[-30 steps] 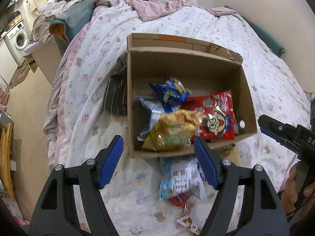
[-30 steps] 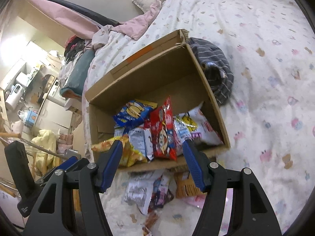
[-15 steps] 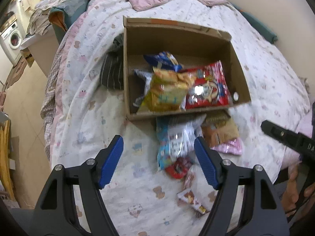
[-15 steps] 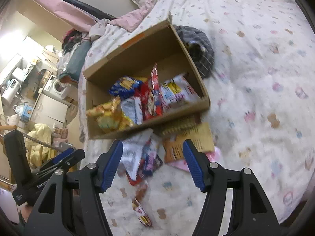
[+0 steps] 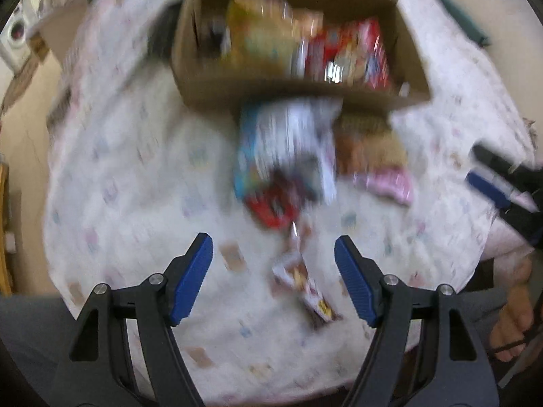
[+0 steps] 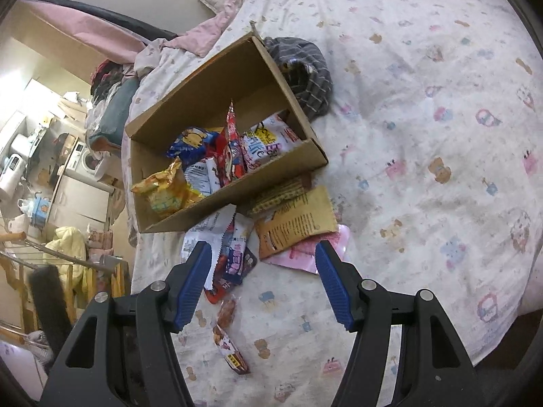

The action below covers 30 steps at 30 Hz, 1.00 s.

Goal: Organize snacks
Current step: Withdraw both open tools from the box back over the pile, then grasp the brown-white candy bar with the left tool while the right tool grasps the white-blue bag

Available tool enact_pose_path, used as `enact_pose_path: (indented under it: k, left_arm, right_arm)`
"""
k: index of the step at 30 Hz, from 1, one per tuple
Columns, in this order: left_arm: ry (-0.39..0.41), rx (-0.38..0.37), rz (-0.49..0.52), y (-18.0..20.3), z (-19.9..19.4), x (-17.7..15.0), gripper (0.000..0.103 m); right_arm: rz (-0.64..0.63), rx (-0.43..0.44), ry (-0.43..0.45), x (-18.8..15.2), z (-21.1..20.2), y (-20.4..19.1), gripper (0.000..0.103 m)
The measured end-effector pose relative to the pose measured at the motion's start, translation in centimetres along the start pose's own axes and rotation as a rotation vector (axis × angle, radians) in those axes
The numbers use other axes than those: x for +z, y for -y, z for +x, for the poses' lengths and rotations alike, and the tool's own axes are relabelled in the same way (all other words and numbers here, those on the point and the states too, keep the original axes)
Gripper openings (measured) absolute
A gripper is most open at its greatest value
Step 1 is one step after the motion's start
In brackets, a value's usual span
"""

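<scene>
Several snack packets already sit in the cardboard box on the bed, beyond both jaws. Roughly half remain: loose packets lie just ahead of the right gripper. Both it and the left gripper gape wide, holding nothing.

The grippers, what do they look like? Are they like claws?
A bit like claws. The left gripper and right gripper each have two black plastic arms with triangle-shaped holes and round silver screws. Each finger ends in a bright blue ribbed pad. The pictures show no readable markings.
</scene>
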<state>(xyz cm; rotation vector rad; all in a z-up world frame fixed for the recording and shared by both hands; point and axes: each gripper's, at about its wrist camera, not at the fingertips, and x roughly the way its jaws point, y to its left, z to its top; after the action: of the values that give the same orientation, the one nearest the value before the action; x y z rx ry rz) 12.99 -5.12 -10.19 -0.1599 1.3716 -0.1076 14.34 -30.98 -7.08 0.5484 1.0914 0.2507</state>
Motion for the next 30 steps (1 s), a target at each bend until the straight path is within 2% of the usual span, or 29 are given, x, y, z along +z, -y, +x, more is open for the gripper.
enact_pose_path:
  k: [3,5,8,9,11,12,14,16,19,24,30]
  left_arm:
    - [-0.109,-0.029,-0.143,-0.1,2.8,-1.8,0.071]
    - [-0.151,-0.012,-0.223,-0.1,4.3,-3.0,0.071]
    - [-0.158,-0.005,-0.227,0.5,5.5,-3.8,0.07]
    - [-0.144,0.001,-0.212,0.8,5.5,-3.9,0.066]
    - [-0.135,0.006,-0.187,1.2,5.6,-3.9,0.027]
    - [-0.15,-0.002,-0.185,1.3,5.7,-3.8,0.021]
    - [-0.174,-0.017,-0.184,1.4,5.7,-3.5,0.016]
    - [-0.18,-0.024,-0.149,1.5,5.0,-2.5,0.015]
    - [-0.127,0.015,-0.065,1.6,2.9,-1.3,0.015]
    - [-0.049,0.034,0.057,0.7,-1.0,1.2,0.015]
    - [0.044,0.071,0.074,-3.2,-3.9,5.0,0.015]
  right_arm:
    - [0.009,0.007,-0.01,-0.1,-0.1,0.2,0.066]
    - [0.015,0.015,-0.009,-0.1,-0.1,0.3,0.066]
    - [0.022,0.029,-0.005,-0.1,-0.4,0.3,0.066]
    - [0.023,0.032,-0.004,-0.1,-0.4,0.3,0.066]
    - [0.027,0.033,-0.006,-0.1,-0.4,0.3,0.066]
    - [0.032,0.039,-0.008,-0.1,-0.5,0.4,0.066]
    - [0.04,0.041,-0.009,0.0,-0.5,0.6,0.066]
    - [0.054,0.04,-0.008,0.0,-0.6,0.9,0.066]
    - [0.078,0.031,-0.026,0.1,-0.1,1.4,0.066]
    - [0.109,0.026,-0.045,0.1,0.5,1.8,0.066]
    - [0.12,0.054,-0.088,0.0,2.1,1.3,0.066]
